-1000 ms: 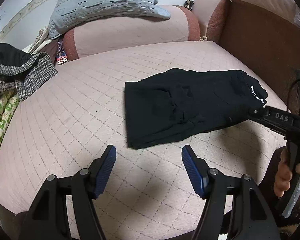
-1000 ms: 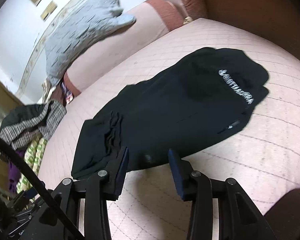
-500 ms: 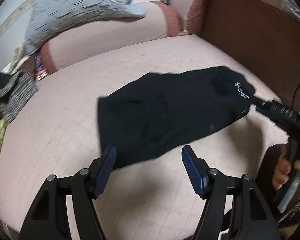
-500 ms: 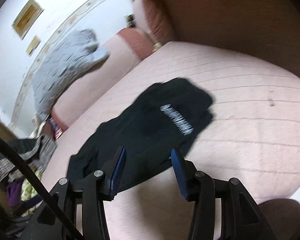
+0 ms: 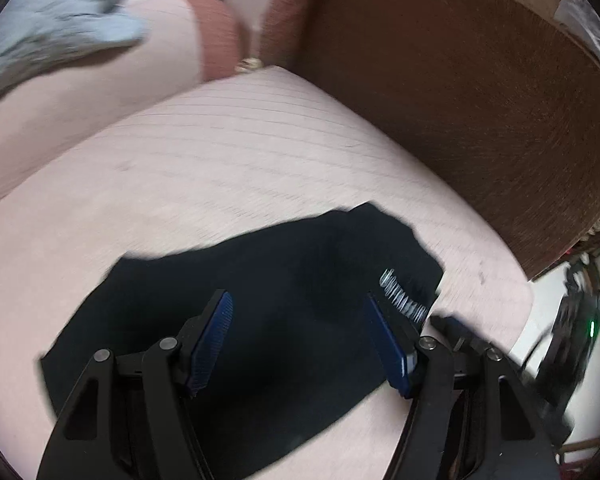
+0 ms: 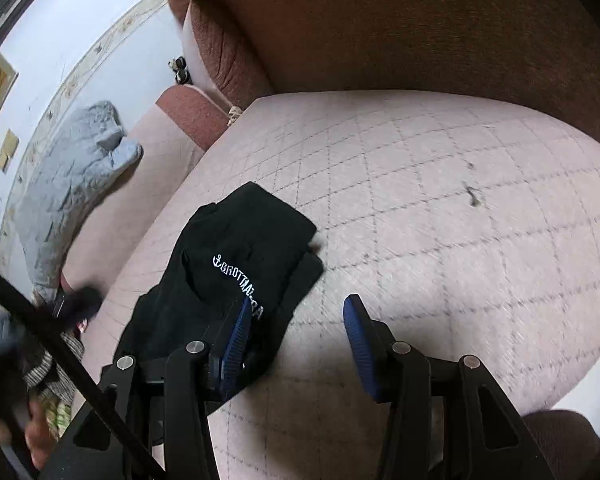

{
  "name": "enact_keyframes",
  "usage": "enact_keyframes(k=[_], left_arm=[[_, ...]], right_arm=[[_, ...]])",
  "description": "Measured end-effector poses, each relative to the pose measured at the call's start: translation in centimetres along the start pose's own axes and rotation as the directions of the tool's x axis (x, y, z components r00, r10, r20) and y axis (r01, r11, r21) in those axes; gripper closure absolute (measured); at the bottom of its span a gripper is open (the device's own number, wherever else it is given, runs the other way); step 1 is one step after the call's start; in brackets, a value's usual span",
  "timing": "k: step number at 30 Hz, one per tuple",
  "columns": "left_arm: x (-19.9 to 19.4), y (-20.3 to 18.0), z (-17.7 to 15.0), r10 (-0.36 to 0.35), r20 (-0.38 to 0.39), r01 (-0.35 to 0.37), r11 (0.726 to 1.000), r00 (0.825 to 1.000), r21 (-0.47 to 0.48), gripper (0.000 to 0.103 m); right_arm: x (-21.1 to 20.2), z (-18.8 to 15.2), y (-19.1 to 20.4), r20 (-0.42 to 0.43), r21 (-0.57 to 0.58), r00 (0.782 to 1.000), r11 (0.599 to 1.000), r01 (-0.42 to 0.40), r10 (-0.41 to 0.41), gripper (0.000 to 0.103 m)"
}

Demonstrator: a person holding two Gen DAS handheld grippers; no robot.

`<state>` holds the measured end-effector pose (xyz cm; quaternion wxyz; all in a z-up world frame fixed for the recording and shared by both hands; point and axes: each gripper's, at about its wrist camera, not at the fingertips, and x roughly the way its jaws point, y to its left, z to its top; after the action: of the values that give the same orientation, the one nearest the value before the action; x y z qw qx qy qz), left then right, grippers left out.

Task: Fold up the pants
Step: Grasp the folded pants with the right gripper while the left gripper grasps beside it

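The black pants [image 5: 268, 320] lie folded on the pink quilted cushion [image 5: 228, 168], white lettering [image 5: 404, 296] near their right end. My left gripper [image 5: 300, 340] is open and empty, hovering just over the pants' near edge. In the right wrist view the pants [image 6: 236, 256] lie left of centre with the lettering facing up. My right gripper [image 6: 296, 344] is open and empty, its left finger [image 6: 236, 340] over the pants' right end, its right finger over bare cushion.
A brown sofa back [image 5: 460, 100] rises behind and to the right. A grey pillow [image 6: 72, 184] rests on the pink armrest [image 5: 100, 88] at the far left. Checked clothing [image 6: 56, 364] lies at the left edge. The cushion's front edge [image 6: 560, 360] is close on the right.
Both grippers have swung to the right and moved closer to the pants. The left gripper, earlier short of the pants, is now over them. Both stay open.
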<state>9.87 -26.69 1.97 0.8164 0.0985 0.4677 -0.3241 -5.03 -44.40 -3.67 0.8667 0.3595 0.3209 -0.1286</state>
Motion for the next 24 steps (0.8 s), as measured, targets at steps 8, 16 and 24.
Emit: enact_keyframes(k=[8,16,24], left_arm=[[8.9,-2.9,6.8,-0.143,-0.121,0.149,0.988,0.982,0.040,0.036],[14.8,-6.7,6.6,-0.076,-0.286,0.147,0.960,0.955,0.238,0.037],[10.2,-5.9,6.0,-0.117,-0.186,0.161,0.957,0.975,0.242,0.089]], right_arm=[[2.3,0.9,0.2,-0.034,0.010,0.996,0.997,-0.076,0.077,0.049],[3.2,1.3,0.3,-0.044,0.019,0.990,0.991,-0.135,0.136,0.060],[2.5,1.4,1.0,-0.066,0.018,0.976,0.978,-0.208,0.209,0.086]])
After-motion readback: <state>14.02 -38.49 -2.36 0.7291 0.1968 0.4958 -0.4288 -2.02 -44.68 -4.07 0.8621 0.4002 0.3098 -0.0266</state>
